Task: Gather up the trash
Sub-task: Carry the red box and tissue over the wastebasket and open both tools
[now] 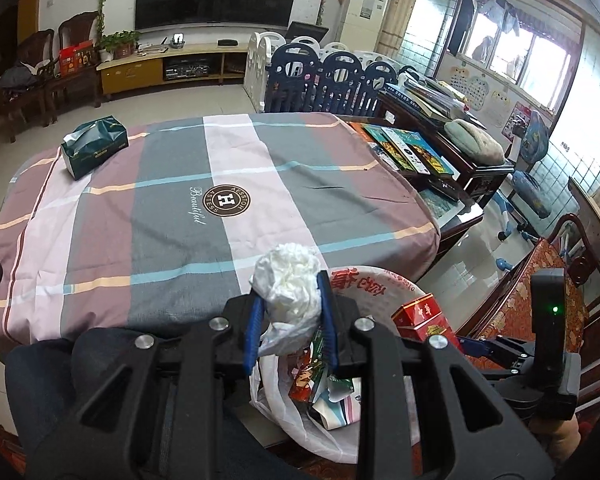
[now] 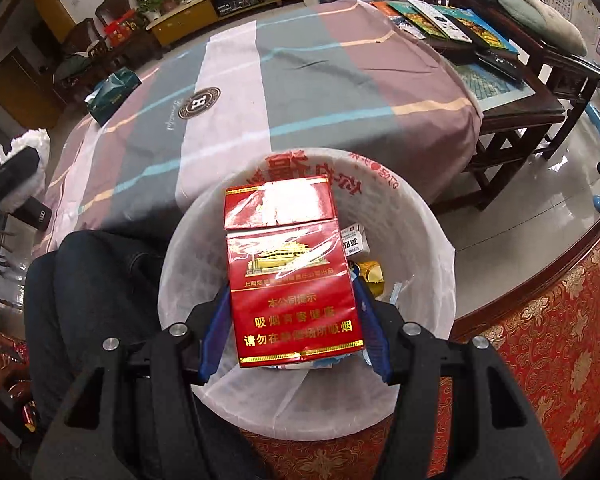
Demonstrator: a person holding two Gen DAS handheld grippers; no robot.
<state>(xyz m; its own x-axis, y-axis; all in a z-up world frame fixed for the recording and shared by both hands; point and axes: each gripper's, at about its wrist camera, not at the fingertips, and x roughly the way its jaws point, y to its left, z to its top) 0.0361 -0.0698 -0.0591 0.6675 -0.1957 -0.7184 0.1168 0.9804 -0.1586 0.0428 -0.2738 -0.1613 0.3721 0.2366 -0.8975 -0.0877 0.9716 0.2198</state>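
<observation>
1. The landmark is the white-lined trash bin (image 2: 188, 280), which stands just off the near edge of the table (image 1: 172, 200) with its plaid cloth, beside the person's dark-trousered knee (image 2: 100, 276).
2. The left gripper (image 1: 288, 312) is closed narrowly on a crumpled white wad of tissue or plastic (image 1: 288, 280); both blue pads press its sides.
3. That wad hangs above the bin's rim on the table side, over the wrappers inside.
4. The right gripper (image 2: 296, 320) stands about half wide and clamps a red cigarette pack (image 2: 292, 280) between its blue fingers (image 2: 216, 324).
5. The pack sits directly over the bin's mouth, upright along the fingers, its flip lid pointing toward the table.
6. In the left wrist view the same pack (image 1: 420, 316) shows on the bin's right, close to the wad.
7. Inside the bin lie colourful snack wrappers (image 1: 316, 380), a small white box (image 2: 354, 242) and a gold foil piece (image 2: 370, 276).
8. Far across the table from the bin rests a dark green tissue pack (image 1: 94, 146), with tissue poking from its top.
9. A black case with a ring logo (image 2: 38, 212) lies at the table's edge left of the bin.
10. Right of the bin, a red chair cushion with a gold pattern (image 2: 560, 320) fills the corner.
</observation>
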